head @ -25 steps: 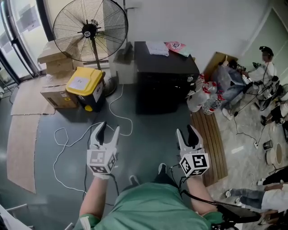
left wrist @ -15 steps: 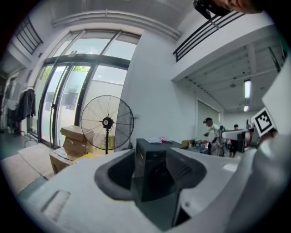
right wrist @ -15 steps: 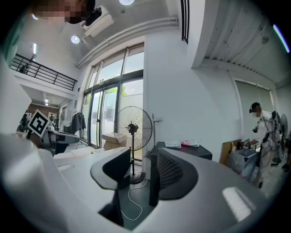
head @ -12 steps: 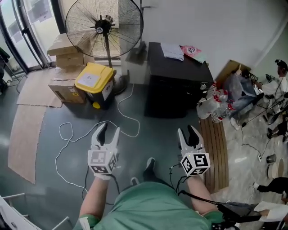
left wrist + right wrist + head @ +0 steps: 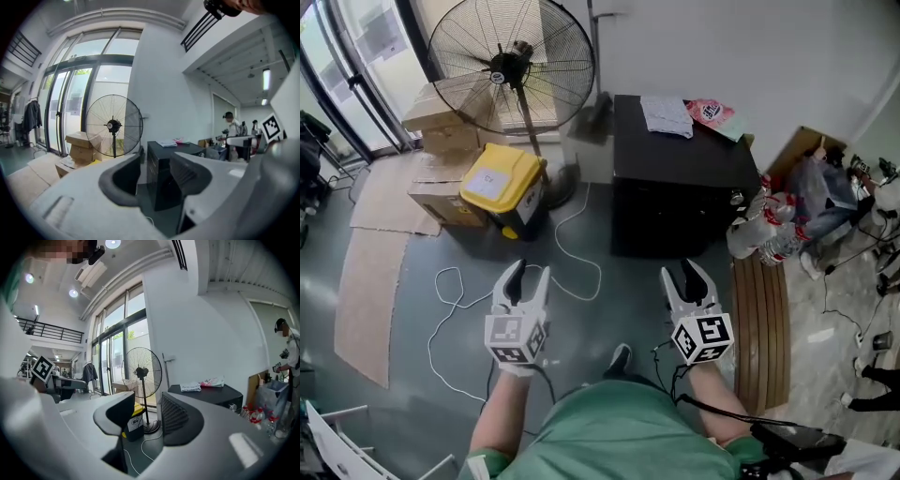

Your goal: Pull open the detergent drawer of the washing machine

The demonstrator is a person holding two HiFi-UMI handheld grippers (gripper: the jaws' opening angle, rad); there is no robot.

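A black box-shaped machine [image 5: 675, 178] stands against the white wall, with a folded cloth [image 5: 666, 114] and a pink packet [image 5: 710, 112] on top. I cannot make out a drawer on it. Both grippers hover over the grey floor, well short of it. My left gripper [image 5: 530, 272] points toward it with its jaws closing and nothing between them; in the left gripper view the machine [image 5: 164, 161] shows through the gap of the left gripper [image 5: 154, 171]. My right gripper [image 5: 684, 274] is open and empty, and in its own view the right gripper [image 5: 147, 416] has the machine [image 5: 206, 394] beyond it to the right.
A large pedestal fan [image 5: 511, 66], a yellow bin [image 5: 502, 187] and cardboard boxes [image 5: 441, 131] stand at the left. A white cable [image 5: 572, 244] loops over the floor ahead. Plastic bottles [image 5: 764, 230] and a wooden slat board [image 5: 759, 319] lie at the right.
The person has walked forward: the black machine, fan and bin sit closer and lower in the head view. Both grippers keep their places ahead of the body.
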